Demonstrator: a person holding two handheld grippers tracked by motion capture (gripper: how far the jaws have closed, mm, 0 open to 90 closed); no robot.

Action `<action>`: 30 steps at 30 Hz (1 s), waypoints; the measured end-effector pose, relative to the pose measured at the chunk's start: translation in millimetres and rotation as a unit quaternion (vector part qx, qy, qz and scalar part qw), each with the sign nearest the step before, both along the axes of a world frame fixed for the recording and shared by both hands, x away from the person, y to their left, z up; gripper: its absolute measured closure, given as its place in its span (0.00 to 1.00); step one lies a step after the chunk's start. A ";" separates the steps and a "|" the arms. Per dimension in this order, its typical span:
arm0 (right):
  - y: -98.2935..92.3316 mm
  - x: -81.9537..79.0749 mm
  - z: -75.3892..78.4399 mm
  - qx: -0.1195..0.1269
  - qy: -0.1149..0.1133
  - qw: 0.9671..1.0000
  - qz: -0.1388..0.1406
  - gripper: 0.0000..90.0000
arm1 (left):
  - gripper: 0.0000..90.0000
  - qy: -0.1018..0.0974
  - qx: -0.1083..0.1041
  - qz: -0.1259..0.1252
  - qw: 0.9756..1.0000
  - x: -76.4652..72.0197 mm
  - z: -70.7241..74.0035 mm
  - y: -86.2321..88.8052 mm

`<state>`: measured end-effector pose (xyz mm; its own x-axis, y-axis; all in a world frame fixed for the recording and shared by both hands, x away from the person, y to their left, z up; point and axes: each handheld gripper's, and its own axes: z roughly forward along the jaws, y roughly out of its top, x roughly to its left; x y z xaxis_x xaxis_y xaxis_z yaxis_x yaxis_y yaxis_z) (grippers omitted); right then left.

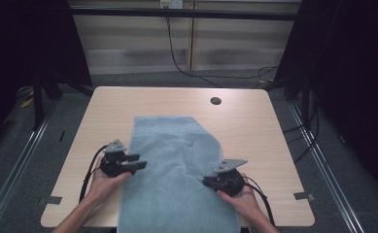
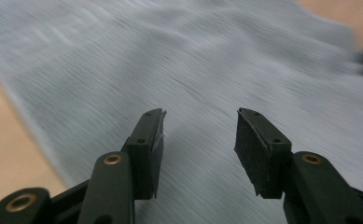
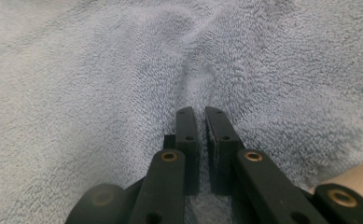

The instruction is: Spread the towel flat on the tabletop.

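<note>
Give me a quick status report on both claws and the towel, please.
Left claw open above the towel, gripping nothing. Right claw shut, pinching a ridge of towel near its right edge. Nothing in the way.

I see the towel (image 1: 174, 170) lying on the table (image 1: 254, 126), its near end overhanging the table's near edge; the table's hole (image 1: 215, 101) sits beyond the towel, to the right.
</note>
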<state>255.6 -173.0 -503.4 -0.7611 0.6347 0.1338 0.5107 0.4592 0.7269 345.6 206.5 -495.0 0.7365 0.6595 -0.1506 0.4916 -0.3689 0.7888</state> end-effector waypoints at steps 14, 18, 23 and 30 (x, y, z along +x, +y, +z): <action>-18.0 -64.3 8.4 0.015 0.030 0.999 0.025 0.80 | 0.94 0.049 0.008 -0.087 0.995 -53.3 -9.8 10.4; -28.6 -38.3 22.5 0.051 0.002 0.999 -0.011 0.74 | 0.83 0.044 -0.009 -0.082 0.996 -46.8 -4.6 11.6; -37.7 35.7 28.4 0.031 -0.028 0.996 -0.077 0.67 | 0.75 0.032 -0.005 -0.036 0.999 -20.0 -2.2 5.4; -29.0 91.4 9.1 0.016 -0.007 0.993 -0.113 0.59 | 0.73 0.030 0.009 -0.029 0.999 -17.6 -11.5 6.4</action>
<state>347.0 -201.9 -494.3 -0.6018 0.7847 0.1484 0.5883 0.3100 0.7469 328.0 212.9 -506.5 0.7637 0.6185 -0.1848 0.5152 -0.4115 0.7518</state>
